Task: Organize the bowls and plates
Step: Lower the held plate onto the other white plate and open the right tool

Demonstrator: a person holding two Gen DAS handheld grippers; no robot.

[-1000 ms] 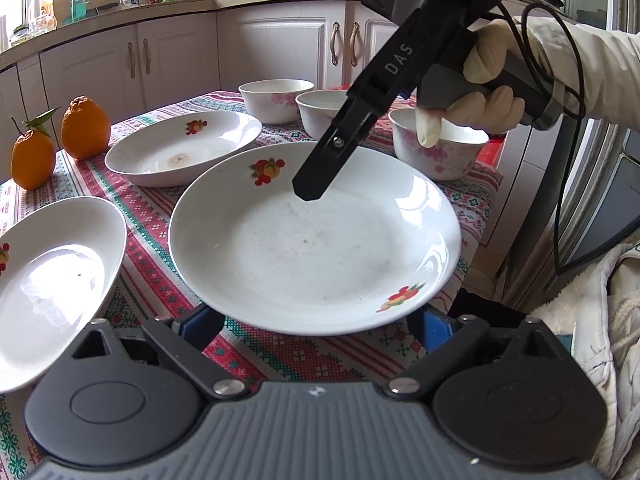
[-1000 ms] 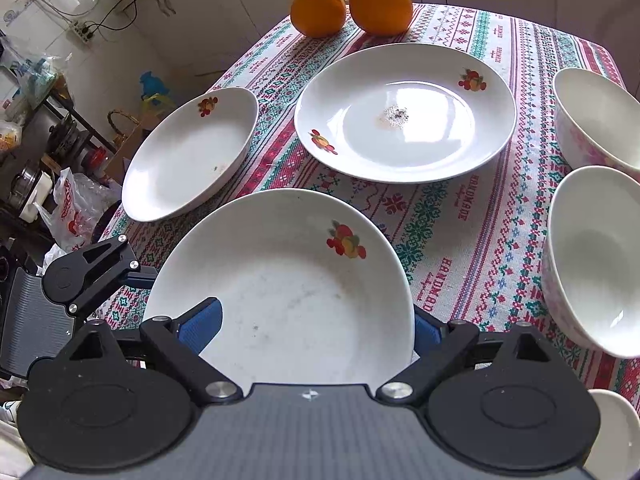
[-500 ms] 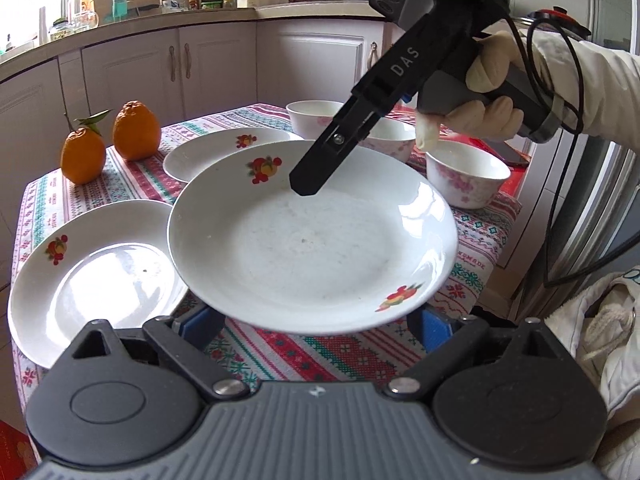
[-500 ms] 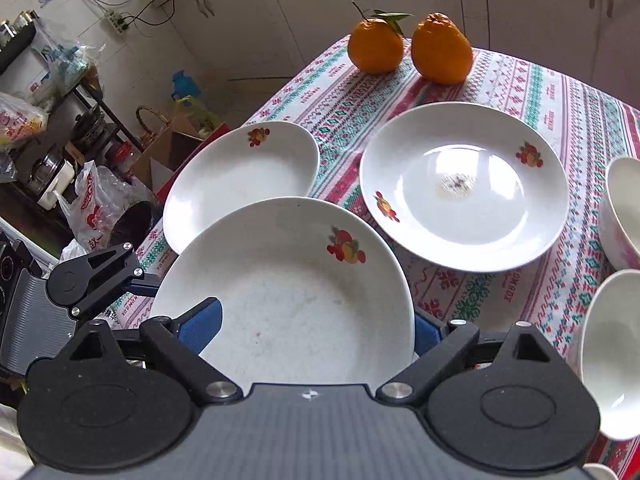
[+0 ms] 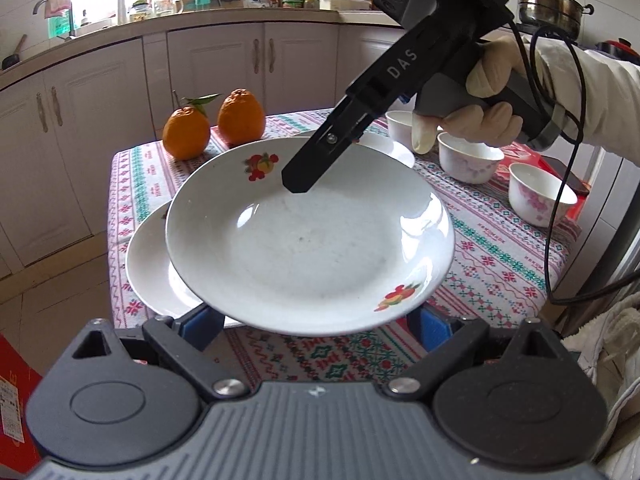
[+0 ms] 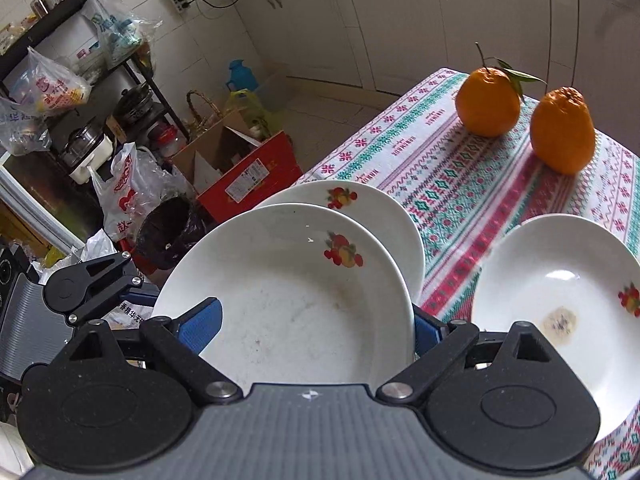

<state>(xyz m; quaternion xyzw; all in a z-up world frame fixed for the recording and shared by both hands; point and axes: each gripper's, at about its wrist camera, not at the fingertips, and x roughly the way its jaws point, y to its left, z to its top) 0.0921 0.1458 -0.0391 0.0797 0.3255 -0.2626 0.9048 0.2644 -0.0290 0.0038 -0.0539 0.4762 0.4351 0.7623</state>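
The carried plate (image 5: 308, 240) has moved over the corner plate (image 5: 154, 276). Both the left gripper (image 5: 316, 322) and right gripper (image 6: 316, 320) are clamping its opposite rims.

Two oranges (image 6: 524, 120) side by side on patterned tablecloth (image 6: 440, 168); red box (image 6: 248, 180) on floor.

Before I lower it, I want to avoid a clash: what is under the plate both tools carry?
Under the carried plate sits a second plate on the tablecloth. Only its left edge shows; whether anything lies on its covered part cannot be seen.
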